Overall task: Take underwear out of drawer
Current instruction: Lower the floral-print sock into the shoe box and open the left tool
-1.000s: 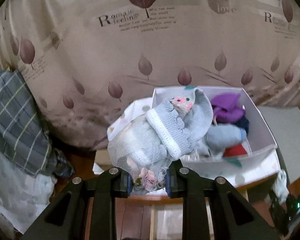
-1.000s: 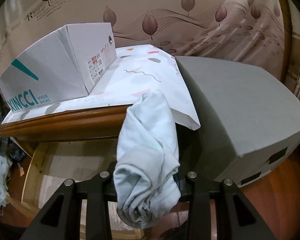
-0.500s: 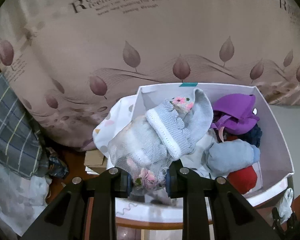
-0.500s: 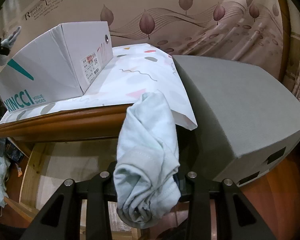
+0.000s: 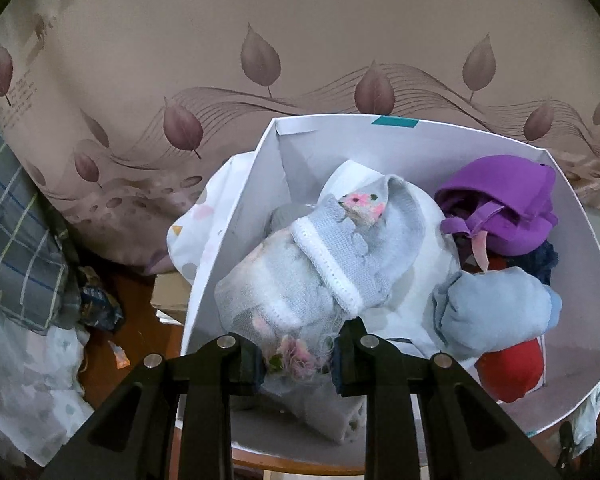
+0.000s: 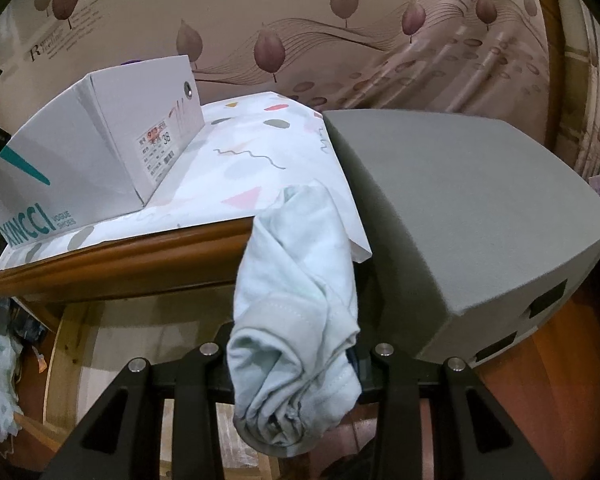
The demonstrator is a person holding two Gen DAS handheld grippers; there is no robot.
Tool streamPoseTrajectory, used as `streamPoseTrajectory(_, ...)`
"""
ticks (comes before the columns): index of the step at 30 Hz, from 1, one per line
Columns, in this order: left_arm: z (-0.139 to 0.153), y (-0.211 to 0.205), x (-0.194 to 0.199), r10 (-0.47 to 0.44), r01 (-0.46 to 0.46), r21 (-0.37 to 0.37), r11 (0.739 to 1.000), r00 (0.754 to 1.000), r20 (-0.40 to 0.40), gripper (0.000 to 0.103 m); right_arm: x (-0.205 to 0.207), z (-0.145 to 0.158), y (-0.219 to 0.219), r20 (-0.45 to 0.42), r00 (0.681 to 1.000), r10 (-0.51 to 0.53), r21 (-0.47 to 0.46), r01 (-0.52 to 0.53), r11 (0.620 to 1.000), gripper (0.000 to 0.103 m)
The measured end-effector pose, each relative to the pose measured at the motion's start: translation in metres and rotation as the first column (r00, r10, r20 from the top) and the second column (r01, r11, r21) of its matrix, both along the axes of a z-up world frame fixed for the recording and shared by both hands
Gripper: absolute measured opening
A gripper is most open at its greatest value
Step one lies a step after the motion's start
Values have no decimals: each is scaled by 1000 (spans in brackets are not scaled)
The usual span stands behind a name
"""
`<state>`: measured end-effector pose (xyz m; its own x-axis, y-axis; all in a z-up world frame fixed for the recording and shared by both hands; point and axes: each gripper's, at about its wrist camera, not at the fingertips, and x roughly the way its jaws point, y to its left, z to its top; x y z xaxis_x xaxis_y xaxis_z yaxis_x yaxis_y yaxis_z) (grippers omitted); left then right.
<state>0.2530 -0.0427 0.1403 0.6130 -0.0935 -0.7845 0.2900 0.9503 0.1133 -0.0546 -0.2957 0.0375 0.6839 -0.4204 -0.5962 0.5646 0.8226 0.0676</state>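
Right wrist view: a grey block point(image 6: 460, 208) sits beside the cloth-covered surface point(image 6: 260, 168) carrying a white box point(image 6: 80, 168). The right tongs point(image 6: 294, 354) clamp pale underwear point(image 6: 296, 320) over the open drawer point(image 6: 140, 332). The left tongs point(image 5: 298, 360) grip grey lacy underwear point(image 5: 300, 280) above the box's clothes.

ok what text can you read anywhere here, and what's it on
"KINCCI VOGUE SHOES" (first letter cut off): side of the white shoe box
"38": sticker on the box end; its other print is too small
"R": curtain, upper left; the lines beside it are blurred
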Motion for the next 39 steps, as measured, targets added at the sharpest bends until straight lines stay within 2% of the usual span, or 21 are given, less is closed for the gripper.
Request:
streamPoseTrajectory(5,-9,0,7,7,-7,16,1000,1000,-5,23,-1,0,-2,0,1000,-10,4,10,1000,37)
streamPoseTrajectory(9,-13,-5,8,-5,4,69,998,1000,14,26,-2,-1,-6,-5,1000,-20,14,20,1000,37)
streamPoseTrajectory(11,-13,-6,8,-4,3,72,997,1000,13,27,-2,-1,-6,-5,1000,-19,20,19,1000,37)
streamPoseTrajectory(16,-14,-7,7,-3,2,84,996,1000,19,38,-1,-1,-7,-7,1000,-17,23,17,1000,37)
streamPoseTrajectory(19,-14,-10,4,-15,14,95,995,1000,20,54,-2,-1,-8,-6,1000,-16,26,16,1000,37)
streamPoseTrajectory(22,-14,-13,-2,-22,18,105,994,999,30,63,-2,-2,-8,-11,1000,-14,29,14,999,37)
streamPoseTrajectory(28,-6,-11,-14,-43,39,74,996,998,54,74,-2,-2,-6,-10,1000,-10,26,10,1000,37)
streamPoseTrajectory(39,19,19,-64,-66,67,-7,998,988,139,83,0,-2,2,-8,1000,12,5,-12,1000,37)
